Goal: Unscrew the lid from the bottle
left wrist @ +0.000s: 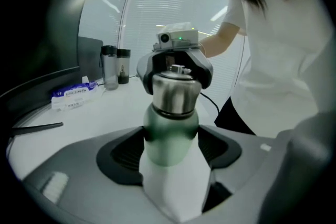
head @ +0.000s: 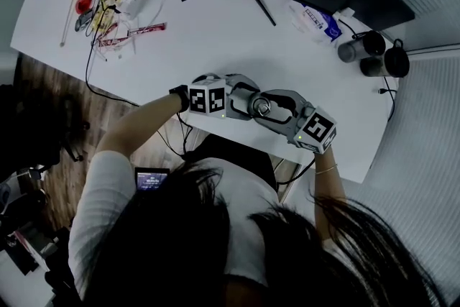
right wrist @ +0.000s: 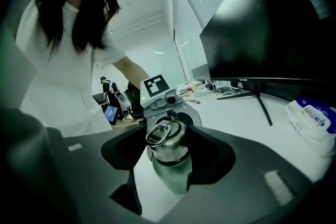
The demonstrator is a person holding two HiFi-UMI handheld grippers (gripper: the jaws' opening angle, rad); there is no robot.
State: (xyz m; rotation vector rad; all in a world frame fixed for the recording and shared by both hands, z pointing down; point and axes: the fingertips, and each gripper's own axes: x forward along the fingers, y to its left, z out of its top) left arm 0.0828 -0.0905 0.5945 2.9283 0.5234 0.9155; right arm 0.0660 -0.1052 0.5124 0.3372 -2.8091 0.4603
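Head view, left gripper (head: 246, 100), right gripper (head: 273, 108) meeting, clamping bottle (head: 261, 108).

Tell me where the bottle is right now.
The bottle is centre of the head view, by the table's near edge, left gripper clamping its green body, right gripper on its steel lid.

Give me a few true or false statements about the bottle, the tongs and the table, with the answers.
1. The left tongs are clamped on the bottle at its green body. True.
2. The lid lies loose on the table. False: it sits on the bottle, between the right tongs.
3. Two dark cups stand on the table's far right side. True.
4. The lid is red plastic. False: it is steel-coloured, with a ring on top.
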